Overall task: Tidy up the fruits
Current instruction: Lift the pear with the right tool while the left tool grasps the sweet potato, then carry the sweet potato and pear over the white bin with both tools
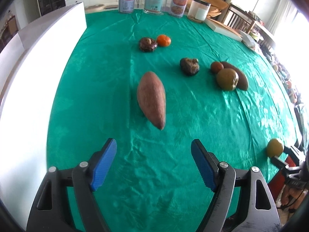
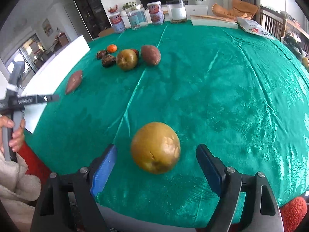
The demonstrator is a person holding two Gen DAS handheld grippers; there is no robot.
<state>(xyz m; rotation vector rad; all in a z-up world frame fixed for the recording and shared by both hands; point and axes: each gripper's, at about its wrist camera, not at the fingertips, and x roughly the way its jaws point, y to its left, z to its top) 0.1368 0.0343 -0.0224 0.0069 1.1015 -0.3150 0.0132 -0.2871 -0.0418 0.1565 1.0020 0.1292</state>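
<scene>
My left gripper (image 1: 153, 141) stands open over bare green cloth, nothing between its blue pads. A long sweet potato (image 1: 151, 99) lies just beyond its tips. Farther off lie two dark mushrooms (image 1: 147, 44) (image 1: 189, 66), a small orange (image 1: 163, 40), a green-brown pear (image 1: 227, 79), a small brown fruit (image 1: 216, 67) and a second sweet potato (image 1: 240, 77). My right gripper (image 2: 156, 147) is open around a yellow-brown pear (image 2: 155, 155) that rests on the cloth near the table's front edge. Neither pad touches it.
Cans and jars (image 1: 156, 0) line the far edge of the green tablecloth (image 2: 222, 96). A white board (image 1: 38, 58) runs along the left side. A flat white box (image 2: 214, 22) and a printed bag (image 2: 255, 28) lie at the far right. A hand (image 2: 15, 133) holds the left tool.
</scene>
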